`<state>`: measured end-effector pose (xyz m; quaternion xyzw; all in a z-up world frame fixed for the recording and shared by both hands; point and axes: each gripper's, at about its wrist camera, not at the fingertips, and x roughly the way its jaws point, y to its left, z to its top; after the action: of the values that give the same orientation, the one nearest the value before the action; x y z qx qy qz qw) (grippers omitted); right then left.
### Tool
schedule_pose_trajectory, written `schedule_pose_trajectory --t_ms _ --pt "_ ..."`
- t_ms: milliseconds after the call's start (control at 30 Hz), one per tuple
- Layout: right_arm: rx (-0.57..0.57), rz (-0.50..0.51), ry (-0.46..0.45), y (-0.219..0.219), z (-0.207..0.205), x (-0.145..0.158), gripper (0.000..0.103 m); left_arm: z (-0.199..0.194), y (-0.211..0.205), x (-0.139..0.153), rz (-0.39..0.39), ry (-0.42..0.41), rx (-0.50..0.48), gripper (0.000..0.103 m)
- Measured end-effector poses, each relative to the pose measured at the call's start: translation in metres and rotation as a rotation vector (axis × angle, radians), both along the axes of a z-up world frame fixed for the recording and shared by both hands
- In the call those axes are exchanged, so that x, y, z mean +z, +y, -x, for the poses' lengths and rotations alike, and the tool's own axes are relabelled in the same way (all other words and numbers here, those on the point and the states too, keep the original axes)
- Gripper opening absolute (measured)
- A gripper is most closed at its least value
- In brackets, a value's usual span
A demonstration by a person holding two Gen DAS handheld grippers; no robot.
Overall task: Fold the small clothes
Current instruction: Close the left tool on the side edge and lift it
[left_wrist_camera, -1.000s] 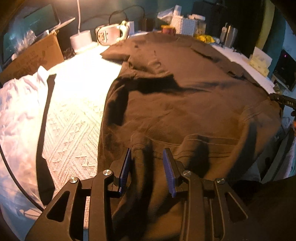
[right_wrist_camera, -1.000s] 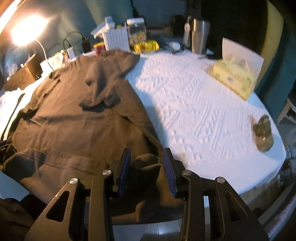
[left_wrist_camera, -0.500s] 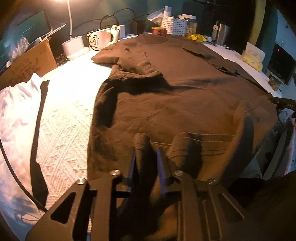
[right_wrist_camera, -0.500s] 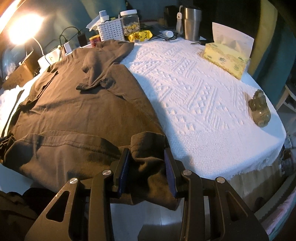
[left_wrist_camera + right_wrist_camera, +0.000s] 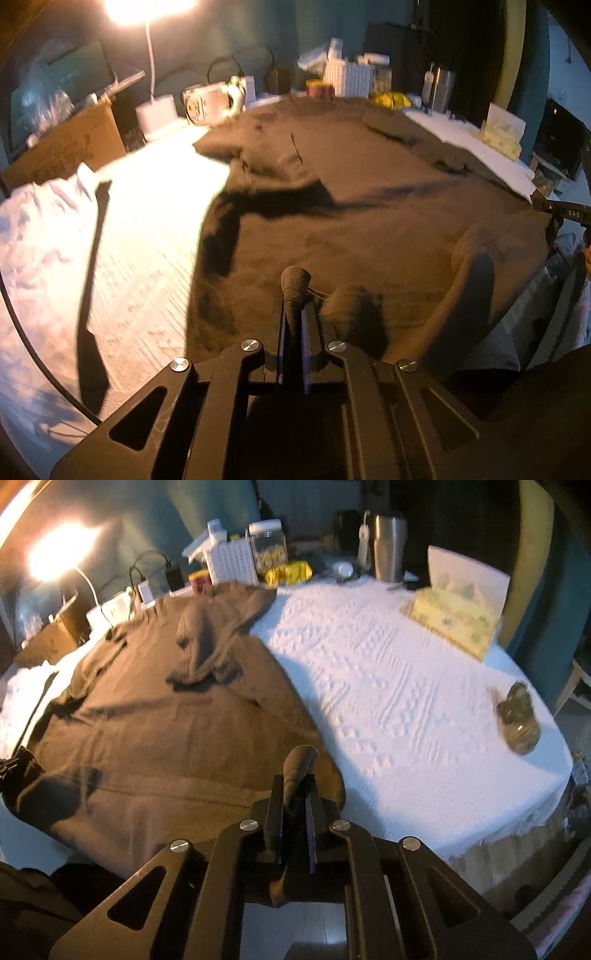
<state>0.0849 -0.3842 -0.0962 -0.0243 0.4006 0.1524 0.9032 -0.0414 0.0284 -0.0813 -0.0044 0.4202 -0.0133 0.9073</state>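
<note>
A brown shirt (image 5: 351, 221) lies spread over the white textured tablecloth (image 5: 388, 686), collar at the far end and hem toward me. My left gripper (image 5: 293, 321) is shut on the hem's left part, and a pinched ridge of cloth sticks up between its fingers. My right gripper (image 5: 295, 797) grips the hem's right corner on the brown shirt (image 5: 177, 731); its jaws are closing, with a fold of cloth squeezed between the pads. Each gripper shows at the edge of the other's view: the right gripper (image 5: 561, 212), the left gripper (image 5: 14, 764).
A tissue box (image 5: 458, 624), a steel tumbler (image 5: 388, 550), a white basket (image 5: 232, 561) and jars line the far edge. A greenish figurine (image 5: 517, 720) stands near the right rim. A lit lamp (image 5: 151, 14), a cardboard box (image 5: 66, 147) and white cloth (image 5: 37, 240) are left.
Both grippers went from open around the hem to closed on it. The cloth between each pair of fingers is now bunched into a raised ridge.
</note>
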Motion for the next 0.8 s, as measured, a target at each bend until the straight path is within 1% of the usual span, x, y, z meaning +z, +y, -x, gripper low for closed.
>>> schedule_pose_trajectory --t_ms 100,233,367,633,800 --pt "-0.001 -0.014 -0.046 -0.001 0.003 0.015 0.01 0.001 0.004 0.009 -0.009 -0.036 0.011 0.005" --pt "-0.002 -0.025 -0.083 -0.003 0.006 0.029 0.011 0.003 0.01 0.015 -0.012 -0.059 0.032 0.005" --pt "0.001 -0.026 -0.093 -0.001 0.004 0.035 0.01 0.003 0.016 0.022 -0.009 -0.08 0.055 0.005" --pt "0.004 -0.019 -0.103 0.003 -0.001 0.043 0.01 0.003 0.03 0.041 -0.012 -0.175 0.121 0.005" --pt "-0.001 -0.024 -0.13 0.005 -0.005 0.054 0.01 0.003 0.036 0.049 -0.007 -0.22 0.138 0.005"
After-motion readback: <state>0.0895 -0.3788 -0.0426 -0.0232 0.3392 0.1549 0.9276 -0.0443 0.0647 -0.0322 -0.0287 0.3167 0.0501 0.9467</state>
